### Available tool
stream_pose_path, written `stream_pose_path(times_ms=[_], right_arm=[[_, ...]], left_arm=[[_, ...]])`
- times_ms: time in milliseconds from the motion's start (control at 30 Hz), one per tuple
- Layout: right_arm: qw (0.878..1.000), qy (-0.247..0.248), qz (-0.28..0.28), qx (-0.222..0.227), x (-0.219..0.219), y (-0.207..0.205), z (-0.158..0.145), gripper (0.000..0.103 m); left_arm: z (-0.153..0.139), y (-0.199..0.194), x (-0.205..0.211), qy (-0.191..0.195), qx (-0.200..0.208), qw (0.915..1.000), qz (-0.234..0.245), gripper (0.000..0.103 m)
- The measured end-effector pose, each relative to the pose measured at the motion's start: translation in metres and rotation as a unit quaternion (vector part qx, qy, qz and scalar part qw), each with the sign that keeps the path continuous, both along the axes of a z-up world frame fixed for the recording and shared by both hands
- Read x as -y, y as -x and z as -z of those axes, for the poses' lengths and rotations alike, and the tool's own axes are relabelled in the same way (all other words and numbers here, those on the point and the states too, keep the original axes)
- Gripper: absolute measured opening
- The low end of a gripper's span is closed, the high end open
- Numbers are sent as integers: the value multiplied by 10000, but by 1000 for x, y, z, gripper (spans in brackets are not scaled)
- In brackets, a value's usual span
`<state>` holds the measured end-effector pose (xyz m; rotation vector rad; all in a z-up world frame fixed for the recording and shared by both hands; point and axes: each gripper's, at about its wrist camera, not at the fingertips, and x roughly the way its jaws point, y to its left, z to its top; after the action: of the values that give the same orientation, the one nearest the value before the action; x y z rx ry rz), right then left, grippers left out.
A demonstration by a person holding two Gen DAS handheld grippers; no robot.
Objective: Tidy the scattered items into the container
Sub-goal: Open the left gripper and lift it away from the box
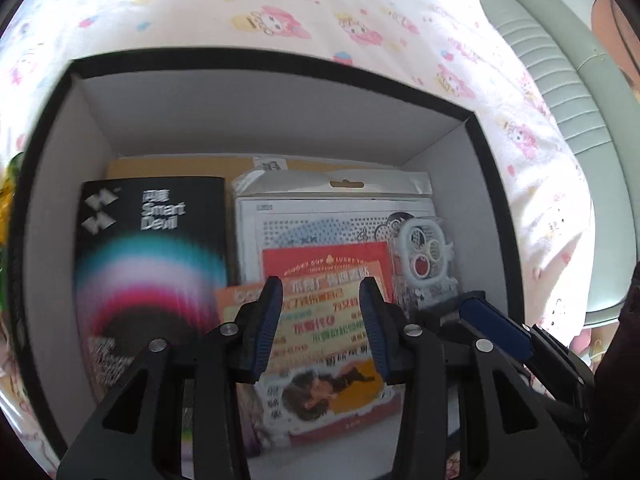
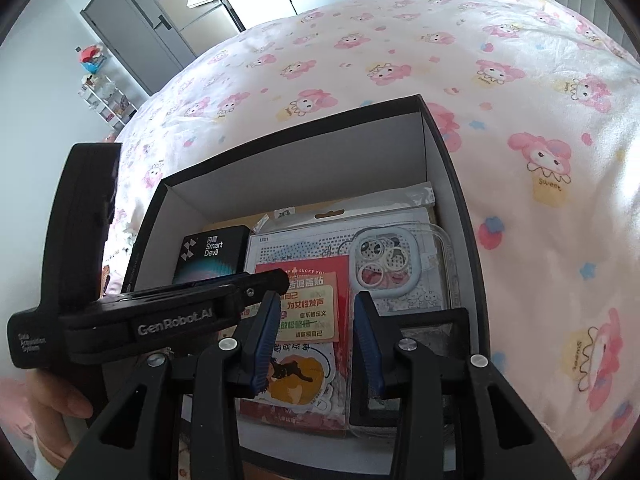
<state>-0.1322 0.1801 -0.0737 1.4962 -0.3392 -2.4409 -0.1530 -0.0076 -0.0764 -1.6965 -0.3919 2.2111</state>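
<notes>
- Left gripper [image 1: 322,326]: jaws spread, nothing between them, above the box [image 1: 280,68].
- Right gripper [image 2: 316,344]: jaws parted, empty, above the sticker card [image 2: 304,380].
- Box sits on the bed [image 2: 400,60], holding the phone case [image 2: 400,272] and black packet [image 1: 152,248].

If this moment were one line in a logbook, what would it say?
box: on bed, holds black pack, red sticker sheet, phone case | left gripper: open, empty, above box | right gripper: open, empty
</notes>
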Motion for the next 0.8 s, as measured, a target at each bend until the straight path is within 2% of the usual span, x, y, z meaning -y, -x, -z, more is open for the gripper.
stream_pose_path(times_ms=[200, 333, 433, 533, 700, 800], right_arm=[[9997, 1, 106, -216, 0, -30, -20, 34], [9979, -261, 79, -585, 9, -56, -48, 35], [9954, -359, 102, -887, 18, -79, -74, 35], [9937, -235, -150, -1085, 33, -92, -91, 35], [9922, -178, -662, -1039, 78, -100, -93, 35], [9904, -86, -1039, -907, 109, -101, -86, 35]], left_arm=[[-52, -67, 18, -111, -765, 9967, 230, 48], [-78, -87, 9, 6, -1277, 9915, 232, 49], [-95, -104, 27, -63, -1539, 9880, 130, 49], [-102, -116, 35, 46, -1707, 9853, 8, 51], [-114, -144, 78, 493, -1859, 9807, -359, 52], [-102, -151, 108, 421, -1772, 9811, -658, 52]])
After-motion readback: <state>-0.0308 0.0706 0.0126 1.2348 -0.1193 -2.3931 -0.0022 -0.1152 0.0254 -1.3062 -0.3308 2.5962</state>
